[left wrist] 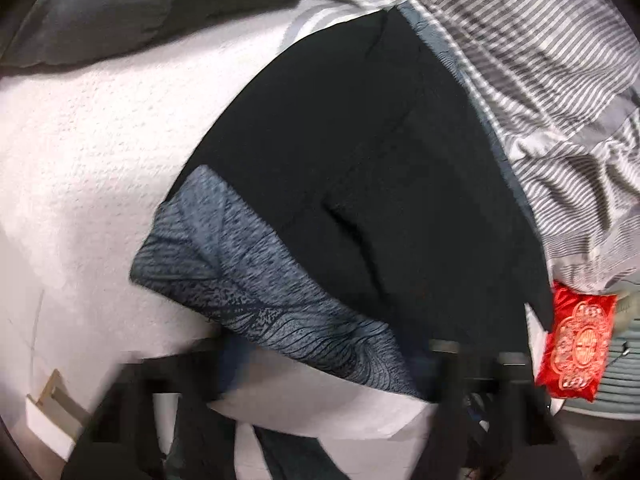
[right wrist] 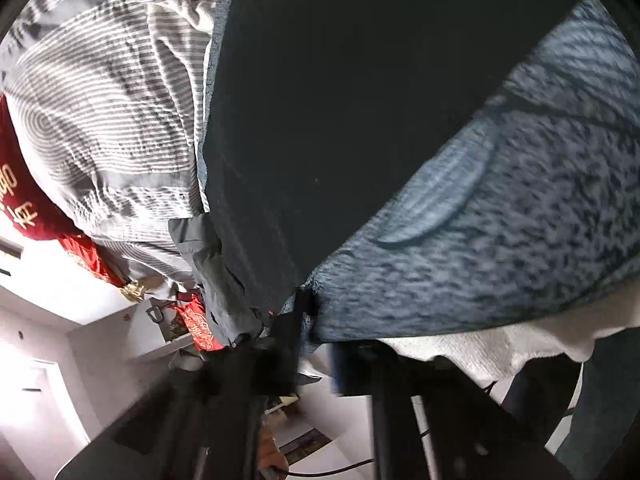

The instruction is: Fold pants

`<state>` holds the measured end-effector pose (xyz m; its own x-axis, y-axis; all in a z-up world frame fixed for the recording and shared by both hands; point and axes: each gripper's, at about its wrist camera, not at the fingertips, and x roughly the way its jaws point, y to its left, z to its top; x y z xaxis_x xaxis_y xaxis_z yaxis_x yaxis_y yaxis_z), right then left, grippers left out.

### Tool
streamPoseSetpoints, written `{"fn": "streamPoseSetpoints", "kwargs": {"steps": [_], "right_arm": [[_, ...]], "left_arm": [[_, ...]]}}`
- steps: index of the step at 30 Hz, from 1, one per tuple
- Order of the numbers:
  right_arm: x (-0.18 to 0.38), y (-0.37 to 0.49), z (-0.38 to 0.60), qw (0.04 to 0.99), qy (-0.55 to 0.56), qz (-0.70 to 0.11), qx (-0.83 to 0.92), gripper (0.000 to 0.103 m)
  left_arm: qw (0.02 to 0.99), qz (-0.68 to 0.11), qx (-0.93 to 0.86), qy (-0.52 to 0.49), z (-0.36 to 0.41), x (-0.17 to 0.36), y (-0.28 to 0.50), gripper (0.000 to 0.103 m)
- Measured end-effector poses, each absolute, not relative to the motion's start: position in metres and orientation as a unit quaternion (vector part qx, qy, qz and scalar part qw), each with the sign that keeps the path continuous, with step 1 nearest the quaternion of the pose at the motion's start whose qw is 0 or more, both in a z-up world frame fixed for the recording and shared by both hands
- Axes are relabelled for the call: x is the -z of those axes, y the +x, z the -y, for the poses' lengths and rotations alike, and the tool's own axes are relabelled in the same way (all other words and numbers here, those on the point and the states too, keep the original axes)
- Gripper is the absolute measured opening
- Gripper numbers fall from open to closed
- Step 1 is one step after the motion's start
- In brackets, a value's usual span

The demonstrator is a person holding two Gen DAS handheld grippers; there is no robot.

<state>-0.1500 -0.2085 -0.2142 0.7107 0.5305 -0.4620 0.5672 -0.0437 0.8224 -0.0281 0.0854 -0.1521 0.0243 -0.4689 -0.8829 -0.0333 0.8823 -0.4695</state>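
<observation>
Black pants (left wrist: 360, 168) with a blue-grey patterned waistband (left wrist: 248, 272) lie on the white bed (left wrist: 88, 152); the right claw (right wrist: 304, 312) is clenched on their edge, while the left claw (left wrist: 320, 380) is too blurred to tell.

I am over a bed with a white textured cover (left wrist: 80, 152) spreading from nine to seven o'clock. A dark grey pillow (left wrist: 120, 12) lies at eleven o'clock, and a rumpled grey-and-white striped quilt (left wrist: 540, 80) fills one to three o'clock. A red embroidered cushion (left wrist: 576, 344) sits at four o'clock. In my right view, white walls and a white door (right wrist: 44, 392) show at eight o'clock, brightly lit.
</observation>
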Motion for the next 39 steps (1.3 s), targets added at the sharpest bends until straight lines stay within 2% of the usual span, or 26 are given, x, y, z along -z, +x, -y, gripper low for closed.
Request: {"fn": "streamPoseSetpoints", "kwargs": {"steps": [1,3,11,22,31,39], "right_arm": [[0.212,-0.15,0.209,0.579,0.722,-0.379,0.015,0.006],[0.205,-0.151,0.21,0.583,0.721,-0.375,0.011,0.005],[0.158,-0.136,0.225,0.611,0.686,-0.394,-0.007,0.005],[0.105,-0.064,0.275,0.636,0.621,-0.457,-0.038,0.006],[0.129,0.036,0.341,0.608,0.598,-0.517,-0.068,0.008],[0.179,0.124,0.389,0.582,0.59,-0.553,-0.08,0.009]], "left_arm": [[0.688,-0.682,0.162,-0.19,-0.086,0.153,-0.027,0.022],[0.686,-0.678,0.164,-0.207,-0.089,0.151,-0.025,0.015],[0.714,-0.651,0.21,-0.151,-0.075,0.093,-0.023,0.015],[0.732,-0.63,0.236,-0.107,-0.028,0.059,0.022,0.015],[0.748,-0.621,0.215,-0.092,0.03,0.084,0.094,0.015],[0.765,-0.62,0.17,-0.045,0.089,0.123,0.153,0.016]]}}
